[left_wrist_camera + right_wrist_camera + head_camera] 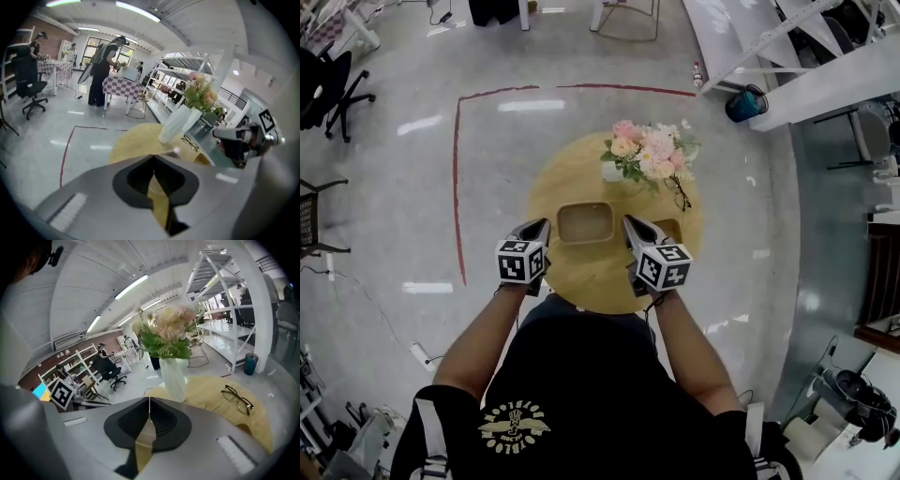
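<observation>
A lab: metal shelving (171, 84), office chairs (29, 89), taped floor (457, 178).

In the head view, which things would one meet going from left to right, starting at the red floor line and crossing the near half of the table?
red line → left gripper → tray → right gripper

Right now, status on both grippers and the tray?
Left gripper shut, empty; right gripper shut, empty. Wooden tray on table between them, untouched. Vase of flowers and glasses beyond tray, not blocking.
</observation>
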A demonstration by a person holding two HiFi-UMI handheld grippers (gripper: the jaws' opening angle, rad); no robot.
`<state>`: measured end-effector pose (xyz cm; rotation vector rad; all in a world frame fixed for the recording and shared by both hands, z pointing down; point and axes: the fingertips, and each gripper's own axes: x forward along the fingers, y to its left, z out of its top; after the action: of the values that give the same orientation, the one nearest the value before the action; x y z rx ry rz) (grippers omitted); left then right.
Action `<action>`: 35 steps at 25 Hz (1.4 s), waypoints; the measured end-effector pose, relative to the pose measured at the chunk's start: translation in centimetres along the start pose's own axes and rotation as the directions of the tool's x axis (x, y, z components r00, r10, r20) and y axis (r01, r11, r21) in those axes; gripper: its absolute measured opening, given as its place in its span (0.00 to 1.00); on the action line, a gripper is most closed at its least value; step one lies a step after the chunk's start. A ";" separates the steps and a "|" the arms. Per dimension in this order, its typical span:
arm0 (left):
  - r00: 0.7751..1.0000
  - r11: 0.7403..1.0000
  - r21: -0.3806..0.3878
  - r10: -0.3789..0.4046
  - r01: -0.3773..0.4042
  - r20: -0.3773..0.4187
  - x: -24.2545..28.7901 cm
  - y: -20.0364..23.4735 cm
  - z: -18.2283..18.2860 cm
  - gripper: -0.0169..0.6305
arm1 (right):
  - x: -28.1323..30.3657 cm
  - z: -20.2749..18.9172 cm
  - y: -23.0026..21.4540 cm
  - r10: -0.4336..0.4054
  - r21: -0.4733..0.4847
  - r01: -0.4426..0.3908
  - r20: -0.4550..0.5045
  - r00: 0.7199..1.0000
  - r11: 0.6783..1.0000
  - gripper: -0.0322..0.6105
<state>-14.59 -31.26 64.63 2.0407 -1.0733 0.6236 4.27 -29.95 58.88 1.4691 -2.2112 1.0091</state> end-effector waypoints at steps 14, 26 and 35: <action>0.987 0.998 -0.066 -0.013 0.003 -0.158 4.9 2.1 -3.8 0.03 | 6.8 -9.3 -5.7 -0.088 0.061 0.118 -0.368 0.926 0.991 0.16; 0.970 0.994 -0.094 -0.079 0.058 -0.231 7.2 0.9 -5.6 0.18 | 8.6 -11.0 -7.1 -0.086 0.077 0.138 -0.472 0.877 0.987 0.20; 0.961 0.989 -0.135 -0.097 0.064 -0.259 8.2 0.8 -6.9 0.15 | 9.4 -12.4 -7.4 -0.041 0.105 0.107 -0.493 0.869 0.989 0.16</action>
<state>-11.38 -30.11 74.86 1.8228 -0.8465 0.7441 5.26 -29.46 76.03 1.1662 -1.7398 1.3465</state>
